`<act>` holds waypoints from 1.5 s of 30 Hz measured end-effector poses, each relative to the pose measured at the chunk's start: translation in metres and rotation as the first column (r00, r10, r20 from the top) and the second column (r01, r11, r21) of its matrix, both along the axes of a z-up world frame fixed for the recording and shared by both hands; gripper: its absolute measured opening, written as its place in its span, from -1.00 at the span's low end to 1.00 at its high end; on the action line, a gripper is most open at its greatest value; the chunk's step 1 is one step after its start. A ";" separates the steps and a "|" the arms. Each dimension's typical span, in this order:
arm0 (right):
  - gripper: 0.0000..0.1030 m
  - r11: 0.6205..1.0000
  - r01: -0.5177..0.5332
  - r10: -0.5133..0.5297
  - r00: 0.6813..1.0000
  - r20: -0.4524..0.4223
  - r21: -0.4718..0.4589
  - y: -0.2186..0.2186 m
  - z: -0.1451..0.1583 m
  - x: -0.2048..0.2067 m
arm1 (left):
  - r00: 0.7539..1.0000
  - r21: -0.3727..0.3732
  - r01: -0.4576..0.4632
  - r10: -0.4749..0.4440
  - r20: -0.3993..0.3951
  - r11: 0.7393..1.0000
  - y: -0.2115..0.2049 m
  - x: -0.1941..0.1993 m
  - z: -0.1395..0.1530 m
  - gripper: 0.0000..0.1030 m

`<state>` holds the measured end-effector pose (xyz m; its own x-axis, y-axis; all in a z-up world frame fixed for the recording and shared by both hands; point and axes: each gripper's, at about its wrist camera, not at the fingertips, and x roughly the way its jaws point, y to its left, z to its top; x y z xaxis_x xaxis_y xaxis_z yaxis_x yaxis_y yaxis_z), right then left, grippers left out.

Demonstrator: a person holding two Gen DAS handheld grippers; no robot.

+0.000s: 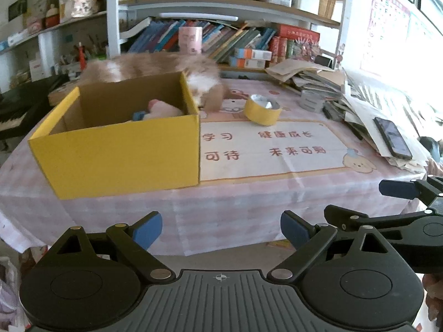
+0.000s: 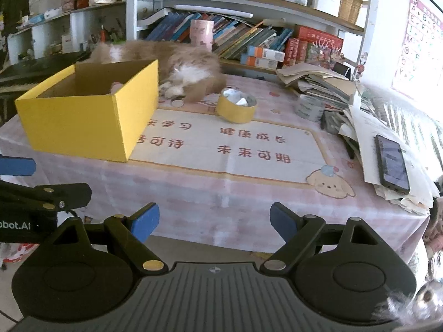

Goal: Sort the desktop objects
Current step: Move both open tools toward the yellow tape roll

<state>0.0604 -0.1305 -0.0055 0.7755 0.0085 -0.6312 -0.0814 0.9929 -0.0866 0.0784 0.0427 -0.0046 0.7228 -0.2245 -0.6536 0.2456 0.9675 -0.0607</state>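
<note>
A: Where's the thing to sort?

B: The yellow tape roll (image 2: pixel 236 105) sits on the desk (image 2: pixel 193 193) just above centre in the right wrist view, lying flat with its open core facing up. The yellow box (image 2: pixel 83 121) is at the left of the frame, apart from the roll, with a pink item already inside. A cat (image 2: pixel 177 66) lies behind both, close to the roll.

A: And the hand-held grippers?

B: Both hang off the desk's near edge, empty. The right hand-held gripper (image 2: pixel 214 224) has its jaws wide with nothing between them; the left hand-held gripper (image 1: pixel 221 231) is also spread wide.

A: Which is nearer?

B: I judge the right one. In its view the roll lies almost straight ahead, only a touch right of centre; in the left wrist view it sits further right of the midline. The roll is round, so there's no long axis to line up with; the jaws need only straddle its wall or its full width.
</note>
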 end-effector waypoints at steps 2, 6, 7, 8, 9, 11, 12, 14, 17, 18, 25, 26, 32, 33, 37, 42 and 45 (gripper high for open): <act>0.68 1.000 0.008 -0.008 1.000 -0.004 0.007 -0.006 -0.001 0.004 | 1.000 0.002 0.010 -0.010 -0.003 1.000 -0.006 0.005 0.000 0.84; 0.68 1.000 0.027 -0.026 1.000 -0.005 0.013 -0.017 -0.001 0.011 | 1.000 0.008 0.031 -0.031 -0.001 1.000 -0.017 0.013 -0.002 0.84; 0.68 0.999 0.031 -0.030 1.000 -0.006 0.015 -0.020 -0.002 0.013 | 0.999 0.009 0.035 -0.035 -0.001 0.999 -0.020 0.015 -0.002 0.84; 0.68 0.999 0.034 -0.034 0.999 -0.007 0.017 -0.023 -0.002 0.016 | 0.999 0.011 0.038 -0.038 -0.001 0.999 -0.023 0.018 -0.002 0.84; 0.68 0.999 0.037 -0.037 0.999 -0.008 0.018 -0.026 -0.003 0.018 | 0.999 0.012 0.040 -0.040 -0.002 0.999 -0.026 0.020 -0.003 0.84; 0.68 0.999 0.040 -0.039 0.999 -0.011 0.017 -0.032 -0.003 0.023 | 0.999 0.011 0.043 -0.043 -0.004 0.999 -0.031 0.026 -0.004 0.84; 0.68 0.999 0.040 -0.040 0.999 -0.013 0.016 -0.034 -0.004 0.027 | 0.999 0.011 0.043 -0.043 -0.005 0.999 -0.034 0.029 -0.004 0.84; 0.68 0.999 0.040 -0.039 0.999 -0.014 0.015 -0.040 -0.005 0.033 | 0.999 0.010 0.042 -0.042 -0.005 0.999 -0.040 0.034 -0.005 0.84; 0.68 0.999 0.038 -0.038 0.999 -0.020 0.014 -0.049 -0.006 0.043 | 0.999 0.011 0.039 -0.039 -0.008 0.999 -0.051 0.045 -0.006 0.84; 0.68 0.999 0.037 -0.037 0.999 -0.023 0.014 -0.053 -0.006 0.047 | 0.999 0.012 0.039 -0.039 -0.010 0.999 -0.055 0.048 -0.007 0.84; 0.68 0.999 0.023 -0.022 0.999 -0.035 0.032 -0.079 -0.006 0.081 | 1.000 0.027 0.023 -0.023 -0.013 0.999 -0.079 0.072 -0.007 0.84; 0.68 0.999 0.020 -0.019 0.999 -0.036 0.033 -0.081 -0.006 0.086 | 1.000 0.027 0.018 -0.017 -0.015 0.999 -0.083 0.076 -0.007 0.84; 0.68 0.999 -0.014 0.016 0.999 -0.039 0.049 -0.103 -0.004 0.117 | 1.000 0.037 -0.019 0.020 -0.024 0.999 -0.104 0.098 -0.007 0.84; 0.68 0.999 -0.021 0.023 0.999 -0.038 0.050 -0.106 -0.004 0.121 | 0.999 0.038 -0.026 0.027 -0.023 0.999 -0.107 0.101 -0.007 0.84; 0.68 0.997 -0.052 0.053 0.998 -0.030 0.057 -0.119 -0.001 0.142 | 0.998 0.038 -0.059 0.060 -0.015 0.997 -0.119 0.117 -0.005 0.84; 0.68 0.995 -0.080 0.080 0.997 -0.002 0.065 -0.137 0.002 0.169 | 0.997 0.056 -0.079 0.078 0.006 0.995 -0.136 0.139 -0.007 0.84; 0.68 0.994 -0.085 0.085 0.996 0.010 0.070 -0.148 0.004 0.182 | 0.996 0.074 -0.087 0.086 0.021 0.993 -0.145 0.155 -0.009 0.84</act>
